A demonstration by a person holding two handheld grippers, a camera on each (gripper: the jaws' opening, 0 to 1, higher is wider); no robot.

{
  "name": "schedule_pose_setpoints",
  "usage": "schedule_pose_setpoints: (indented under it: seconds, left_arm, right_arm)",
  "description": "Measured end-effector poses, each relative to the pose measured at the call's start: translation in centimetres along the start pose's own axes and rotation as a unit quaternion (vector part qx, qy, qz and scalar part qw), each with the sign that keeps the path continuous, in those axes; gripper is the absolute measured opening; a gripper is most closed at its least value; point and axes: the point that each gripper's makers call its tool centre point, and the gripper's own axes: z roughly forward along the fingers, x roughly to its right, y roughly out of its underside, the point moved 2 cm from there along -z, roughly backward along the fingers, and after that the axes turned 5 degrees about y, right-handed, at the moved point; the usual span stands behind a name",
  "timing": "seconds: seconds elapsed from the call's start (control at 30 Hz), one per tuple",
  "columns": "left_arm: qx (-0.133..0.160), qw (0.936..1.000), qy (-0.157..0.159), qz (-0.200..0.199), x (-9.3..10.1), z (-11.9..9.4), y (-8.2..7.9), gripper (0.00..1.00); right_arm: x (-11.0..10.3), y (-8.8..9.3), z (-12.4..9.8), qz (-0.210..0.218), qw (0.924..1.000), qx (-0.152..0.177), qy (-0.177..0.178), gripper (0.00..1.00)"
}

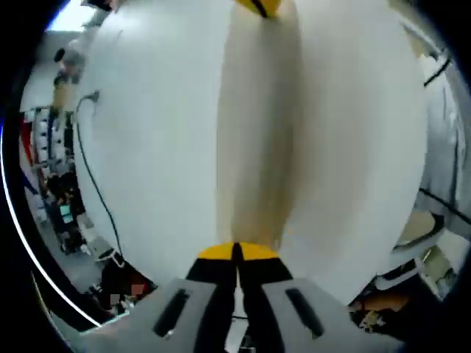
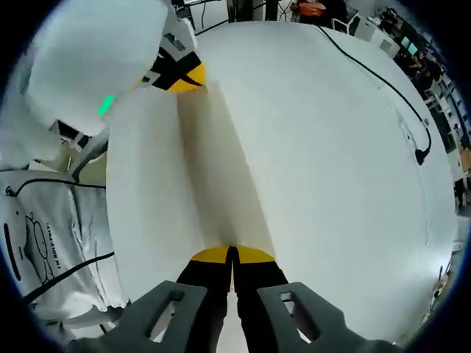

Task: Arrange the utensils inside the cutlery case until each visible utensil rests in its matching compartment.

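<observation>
**Both grippers clenched over bare white table**

Left gripper (image 1: 237,254) was clenched, jaws together, above the white table (image 1: 162,147); black cable (image 1: 92,176) trailed left. Right gripper (image 2: 232,254) likewise clenched. Cluttered room lay beyond. Shirt print (image 2: 55,228) was unreadable. Cutlery case location: cannot tell.

The right gripper (image 2: 232,254) rests jaws together on a white table (image 2: 309,162) — the left gripper (image 2: 180,73) at eleven o'clock, a black cable (image 2: 383,84) at two.
</observation>
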Motion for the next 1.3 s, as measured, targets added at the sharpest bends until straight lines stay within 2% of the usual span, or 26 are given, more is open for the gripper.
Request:
schedule_pose_setpoints:
  seconds: [0.03,0.07,0.1,0.13,0.17,0.23,0.27,0.4,0.43,0.47,0.57,0.63,0.67,0.7,0.73,0.77,0.8,0.83,0.87,0.9,0.97,1.1,1.17,1.2,1.23,1.3]
  left_arm:
    - [0.026,0.998,0.028,-0.051,0.1,-0.3,-0.4,0.0]
    - [0.087,0.9924,0.052,-0.07,-0.3,-0.8,-1.4,0.0]
    - [0.136,0.9859,0.069,-0.068,-0.2,-1.4,-2.2,0.0]
    - [0.161,0.9793,0.09,-0.084,0.2,-2.0,-2.3,0.0]
    - [0.171,0.9741,0.111,-0.099,0.6,-2.5,-2.1,0.0]
    - [0.169,0.9763,0.103,-0.086,0.7,-2.9,-1.3,0.0]
    - [0.165,0.9733,0.13,-0.093,1.6,-3.0,-1.0,0.0]
    - [0.163,0.9738,0.133,-0.085,2.0,-3.2,-0.1,0.0]
    - [0.171,0.9744,0.114,-0.091,1.5,-3.5,0.1,0.0]
    - [0.174,0.9738,0.11,-0.096,1.2,-3.9,0.3,0.0]
    - [0.235,0.9589,0.116,-0.11,1.1,-4.6,-0.9,0.0]
    - [0.232,0.9595,0.125,-0.101,1.5,-3.0,-1.1,0.0]
    - [0.201,0.9626,0.15,-0.102,2.5,-1.6,-0.6,0.0]
    - [0.177,0.9694,0.148,-0.083,3.0,-0.3,-0.3,0.0]
    - [0.194,0.9628,0.181,-0.05,3.7,-1.1,-0.8,0.0]
    - [0.246,0.9575,0.126,-0.082,2.2,-1.2,-2.4,0.0]
    - [0.248,0.9548,0.137,-0.089,2.4,-1.9,-2.1,0.0]
    - [0.215,0.9621,0.14,-0.093,2.7,-1.5,-1.3,0.0]
    - [0.23,0.9588,0.139,-0.091,2.4,-1.7,-1.7,0.0]
    - [0.222,0.9611,0.144,-0.078,2.6,-1.6,-1.5,0.0]
    - [0.218,0.9613,0.147,-0.083,2.6,-1.1,-1.4,0.0]
    - [0.211,0.962,0.143,-0.097,2.2,-0.9,0.1,0.0]
    - [0.2,0.9665,0.121,-0.105,1.6,-0.7,1.0,0.0]
    - [0.197,0.9672,0.12,-0.105,1.7,-0.4,1.4,0.0]
    - [0.204,0.9659,0.118,-0.107,1.6,-0.6,1.4,0.0]
    - [0.212,0.9636,0.119,-0.111,1.7,-0.5,1.4,0.0]
  right_arm:
    - [-0.1,0.0,0.0,-0.002,1.0,0.001,-0.001,0.0]
    - [-0.1,-0.1,0.1,-0.005,1.0,0.001,-0.003,0.0]
    - [-0.1,-0.2,0.1,-0.007,1.0,-0.001,-0.005,0.0]
    - [-0.1,-0.2,0.1,-0.011,0.9999,-0.002,-0.007,0.0]
    - [-0.1,-0.2,0.1,-0.019,0.9998,-0.003,-0.009,0.0]
    - [-0.1,-0.2,0.1,-0.021,0.9997,-0.003,-0.013,0.0]
    - [-0.1,-0.2,0.1,-0.022,0.9996,-0.003,-0.016,0.0]
    - [-0.1,-0.1,0.1,-0.012,0.9996,0.01,-0.024,0.0]
    - [-0.1,-0.1,0.1,-0.01,0.9996,0.014,-0.024,0.0]
    - [-0.1,-0.1,0.1,-0.008,0.9995,0.017,-0.024,0.0]
    - [-0.1,-0.1,0.1,-0.006,0.9994,0.023,-0.024,0.0]
    - [-0.2,-0.1,0.1,-0.004,0.9995,0.023,-0.024,0.0]
    - [-0.2,-0.2,0.1,-0.005,0.9995,0.021,-0.023,0.0]
    - [-0.3,-0.2,0.1,-0.006,0.9995,0.019,-0.022,0.0]
    - [-0.8,0.1,-0.1,-0.008,0.9993,0.009,-0.036,0.0]
    - [0.0,0.1,0.1,-0.039,0.9991,0.004,-0.015,0.0]
    - [-0.3,-0.3,0.2,-0.012,0.9997,0.013,-0.014,0.0]
    - [-0.4,-0.3,0.3,-0.018,0.9996,0.011,-0.017,0.0]
    - [-0.5,-0.3,0.5,-0.021,0.9996,0.007,-0.016,0.0]
    - [-0.5,-0.3,0.4,-0.024,0.9996,0.004,-0.015,0.0]
    - [-0.5,-0.3,0.4,-0.029,0.9995,0.0,-0.014,0.0]
    - [-0.3,-0.2,0.2,-0.027,0.9994,0.006,-0.019,0.0]
    - [-0.3,-0.2,0.2,-0.026,0.9994,0.01,-0.022,0.0]
    - [-0.5,-0.2,0.3,-0.031,0.9992,0.012,-0.022,0.0]
    - [-0.4,-0.2,0.2,-0.042,0.9989,0.012,-0.02,0.0]
    - [-0.5,-0.5,0.1,-0.104,0.9944,0.013,-0.006,0.0]
